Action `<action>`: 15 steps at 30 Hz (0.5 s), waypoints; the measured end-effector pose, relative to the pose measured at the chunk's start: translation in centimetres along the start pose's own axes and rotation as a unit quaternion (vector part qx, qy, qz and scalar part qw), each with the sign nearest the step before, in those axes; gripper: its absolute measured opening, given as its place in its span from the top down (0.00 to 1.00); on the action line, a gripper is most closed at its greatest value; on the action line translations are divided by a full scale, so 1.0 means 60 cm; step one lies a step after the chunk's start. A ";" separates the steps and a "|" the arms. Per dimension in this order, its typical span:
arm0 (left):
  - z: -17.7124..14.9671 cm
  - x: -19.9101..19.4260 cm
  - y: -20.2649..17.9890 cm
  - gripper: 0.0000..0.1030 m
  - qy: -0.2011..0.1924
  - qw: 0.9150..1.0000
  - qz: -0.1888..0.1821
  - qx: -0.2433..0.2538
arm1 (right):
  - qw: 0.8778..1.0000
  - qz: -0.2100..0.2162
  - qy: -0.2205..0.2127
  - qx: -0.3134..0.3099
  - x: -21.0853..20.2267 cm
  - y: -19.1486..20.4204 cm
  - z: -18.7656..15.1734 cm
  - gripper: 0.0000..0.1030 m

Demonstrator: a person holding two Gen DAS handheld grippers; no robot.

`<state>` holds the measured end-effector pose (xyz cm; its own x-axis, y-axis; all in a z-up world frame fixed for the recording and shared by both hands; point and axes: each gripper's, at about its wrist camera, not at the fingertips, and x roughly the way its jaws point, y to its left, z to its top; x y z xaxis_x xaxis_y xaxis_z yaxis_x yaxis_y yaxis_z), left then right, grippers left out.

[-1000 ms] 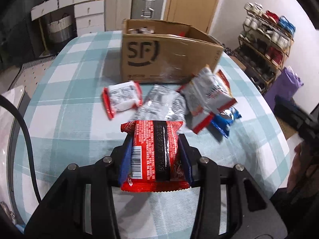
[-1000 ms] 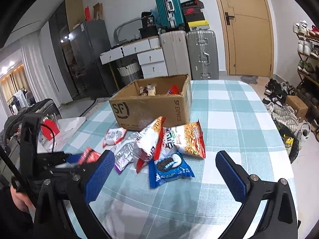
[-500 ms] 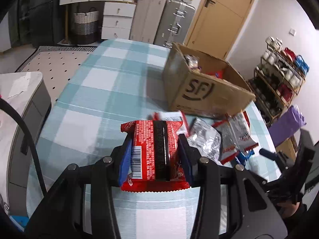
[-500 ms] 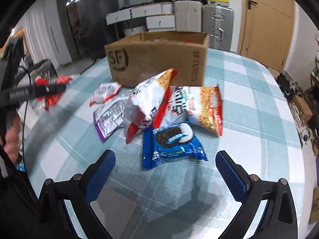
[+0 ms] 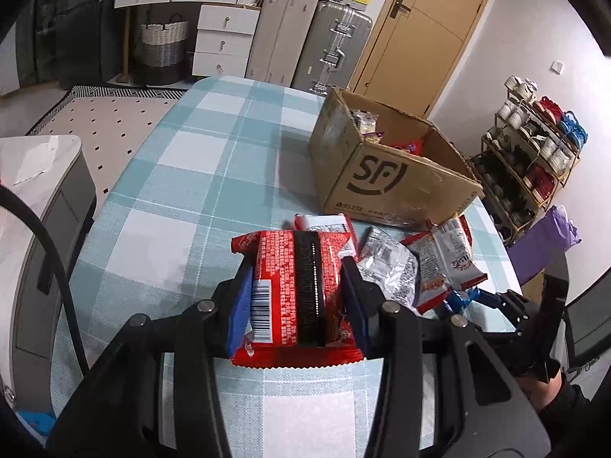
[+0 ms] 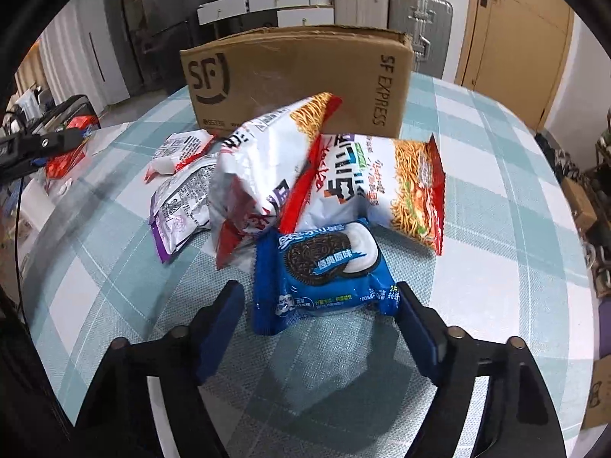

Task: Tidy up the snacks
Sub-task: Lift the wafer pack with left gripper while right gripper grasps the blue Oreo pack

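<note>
My left gripper is shut on a red snack packet and holds it above the checked table, left of the open cardboard SF box. The box also shows in the right wrist view, with snacks inside it hidden there. My right gripper is open, its blue pads on either side of a blue Oreo packet lying on the table. Behind it lie two noodle bags, a purple-edged silver packet and a small white packet.
The left gripper with its red packet shows at the far left of the right wrist view. A grey cabinet stands left of the table. Suitcases, drawers and a shoe rack lie beyond the table.
My right gripper has moved forward and down so its pads flank the Oreo packet, and the jaws have narrowed. My left gripper has lifted and swung left with the red packet.
</note>
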<state>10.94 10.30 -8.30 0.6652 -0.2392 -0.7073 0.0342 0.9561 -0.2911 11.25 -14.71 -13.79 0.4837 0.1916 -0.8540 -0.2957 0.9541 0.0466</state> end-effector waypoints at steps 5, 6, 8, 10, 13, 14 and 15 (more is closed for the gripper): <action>-0.004 0.005 -0.016 0.61 0.004 1.000 0.000 0.012 | 1.000 0.000 -0.002 -0.001 -0.002 0.002 0.001 0.36; -0.005 0.006 -0.017 0.61 0.005 1.000 0.000 0.013 | 1.000 0.000 -0.003 -0.003 -0.002 0.003 0.001 0.37; -0.007 0.008 -0.020 0.61 0.008 1.000 0.001 0.016 | 1.000 0.001 -0.006 -0.003 -0.004 0.002 0.003 0.40; -0.009 0.009 -0.021 0.61 0.009 1.000 0.005 0.017 | 1.000 0.002 -0.010 -0.001 -0.008 0.000 0.003 0.45; -0.011 0.010 -0.024 0.61 0.010 1.000 0.007 0.018 | 1.000 0.018 -0.014 0.014 -0.016 -0.011 0.004 0.53; -0.012 0.011 -0.023 0.61 0.011 1.000 0.008 0.018 | 0.999 0.027 -0.013 0.022 -0.016 -0.017 0.004 0.53; -0.013 0.011 -0.025 0.61 0.011 1.000 0.008 0.020 | 0.999 0.032 -0.013 0.027 -0.017 -0.021 0.003 0.54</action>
<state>10.76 8.56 -8.85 0.6493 -0.2266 -0.7260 0.0537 0.9659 -0.2534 11.26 -16.07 -12.87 0.4869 0.2583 -0.8344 -0.2827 0.9505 0.1292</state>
